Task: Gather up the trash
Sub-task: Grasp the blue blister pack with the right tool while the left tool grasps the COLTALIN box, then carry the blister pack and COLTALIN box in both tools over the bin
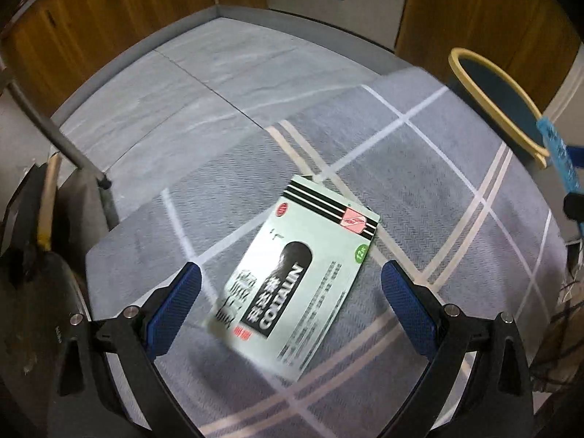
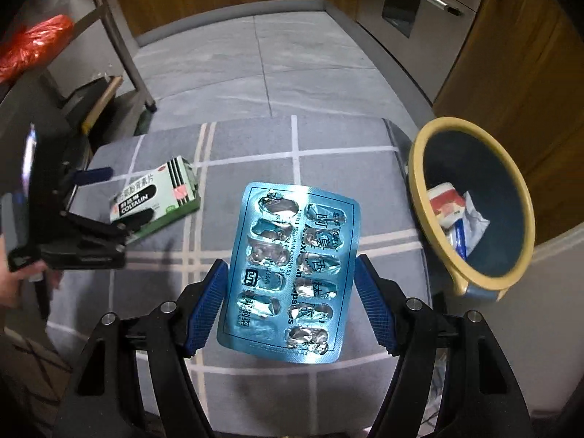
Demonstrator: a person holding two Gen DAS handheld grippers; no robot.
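A pale green COLTALIN medicine box [image 1: 303,266] lies flat on the grey checked cloth [image 1: 438,189]. My left gripper [image 1: 292,288] is open, its blue pads either side of the box's near end, just above it. The box also shows in the right wrist view [image 2: 153,197], with the left gripper [image 2: 109,200] at it. My right gripper [image 2: 288,299] is shut on an empty blue blister pack [image 2: 292,273], held up above the cloth. A yellow-rimmed blue trash bin [image 2: 471,200] stands right of the cloth, with some trash inside.
The bin rim also shows in the left wrist view [image 1: 489,95]. A metal frame leg [image 2: 124,43] and a dark dustpan with a wooden handle [image 2: 98,106] stand left on the grey tiled floor. An orange bag [image 2: 33,43] lies far left. Wooden cabinets lie behind.
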